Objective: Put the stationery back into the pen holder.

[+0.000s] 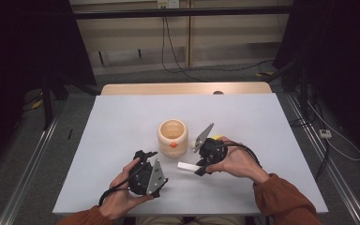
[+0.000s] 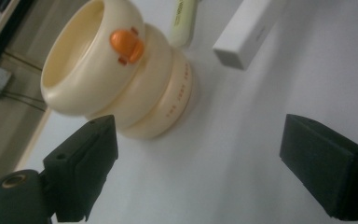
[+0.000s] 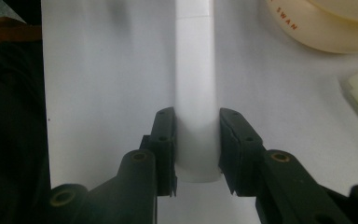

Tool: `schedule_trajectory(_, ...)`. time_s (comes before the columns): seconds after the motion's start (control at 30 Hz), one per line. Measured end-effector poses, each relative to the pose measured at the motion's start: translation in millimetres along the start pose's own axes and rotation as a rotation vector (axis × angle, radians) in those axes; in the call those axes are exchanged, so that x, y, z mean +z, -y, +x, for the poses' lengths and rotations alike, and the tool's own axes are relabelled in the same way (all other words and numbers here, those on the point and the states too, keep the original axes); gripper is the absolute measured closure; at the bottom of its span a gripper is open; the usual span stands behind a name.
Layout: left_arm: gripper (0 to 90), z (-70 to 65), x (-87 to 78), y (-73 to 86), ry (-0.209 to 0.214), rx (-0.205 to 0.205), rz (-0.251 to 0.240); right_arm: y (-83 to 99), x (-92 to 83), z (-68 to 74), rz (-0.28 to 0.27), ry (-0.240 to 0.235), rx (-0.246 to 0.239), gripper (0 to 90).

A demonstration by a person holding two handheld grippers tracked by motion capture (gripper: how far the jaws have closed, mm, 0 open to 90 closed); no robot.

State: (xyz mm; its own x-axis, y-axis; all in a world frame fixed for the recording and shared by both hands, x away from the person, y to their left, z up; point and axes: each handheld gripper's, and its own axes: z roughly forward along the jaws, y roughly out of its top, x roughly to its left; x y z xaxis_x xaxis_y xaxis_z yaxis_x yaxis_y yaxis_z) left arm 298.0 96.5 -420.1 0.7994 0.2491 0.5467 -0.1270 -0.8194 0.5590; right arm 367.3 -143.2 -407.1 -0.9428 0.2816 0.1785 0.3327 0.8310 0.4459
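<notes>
Your right tool [image 3: 196, 144] clamps one end of the white box [image 3: 194, 88], so its length juts ahead, free to be steered. Your left tool [image 2: 200, 168] is spread wide and empty, the cream duck-faced pot [image 2: 116, 70] just ahead on the desk [image 2: 242, 140].

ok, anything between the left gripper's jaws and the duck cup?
Nothing: in the left gripper view, bare white table runs from the open left gripper to the duck cup.
</notes>
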Motion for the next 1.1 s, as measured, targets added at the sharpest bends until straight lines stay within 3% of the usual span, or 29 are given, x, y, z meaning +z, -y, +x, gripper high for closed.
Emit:
schedule_trajectory(0.07, 12.9, 0.5, 1.1, -8.0, -0.002, 0.046, 0.014, 0.1, 0.5, -0.3, 0.004, -0.001, 0.008, 68.0)
schedule_trajectory(0.13, 13.1, -1.5, 4.5, -13.4, -0.039, 0.064, -0.010, 0.2, -0.6, -0.6, -0.006, 0.002, 0.010, 68.0)
schedule_trajectory(0.17, 13.0, -4.2, 7.4, -14.7, -0.060, 0.049, -0.032, 0.0, -1.7, -0.4, -0.013, -0.001, 0.022, 68.0)
schedule_trajectory(0.2, 13.2, -3.0, 7.1, -16.4, -0.052, 0.094, 0.001, -0.1, -2.3, -0.8, -0.022, 0.004, 0.024, 68.0)
schedule_trajectory(0.23, 14.0, -4.0, 10.2, -17.2, -0.067, 0.100, -0.012, -0.3, -3.1, -1.1, -0.026, 0.000, 0.028, 68.0)
schedule_trajectory(0.47, 15.9, -16.7, 14.8, -10.2, -0.135, 0.133, 0.004, -2.6, -2.2, -2.5, -0.024, -0.013, 0.035, 68.0)
schedule_trajectory(0.57, 18.6, -22.3, 13.7, -6.7, -0.198, 0.205, 0.017, -5.1, -2.8, -2.9, -0.022, -0.019, 0.042, 68.0)
schedule_trajectory(0.6, 19.1, -24.2, 14.3, -5.9, -0.197, 0.197, 0.010, -6.3, -2.9, -2.8, -0.025, -0.024, 0.046, 68.0)
schedule_trajectory(0.73, 21.4, -29.6, 14.8, -4.2, -0.201, 0.251, 0.048, -13.1, -1.3, -3.5, -0.024, -0.040, 0.050, 68.0)
schedule_trajectory(0.97, 26.3, -40.0, 15.1, -5.0, -0.262, 0.337, 0.058, -26.6, 5.7, -3.1, -0.029, -0.059, 0.042, 67.9)
schedule_trajectory(1.1, 30.6, -45.1, 15.0, -5.0, -0.299, 0.378, 0.038, -32.6, 9.7, -2.1, -0.032, -0.073, 0.035, 68.0)
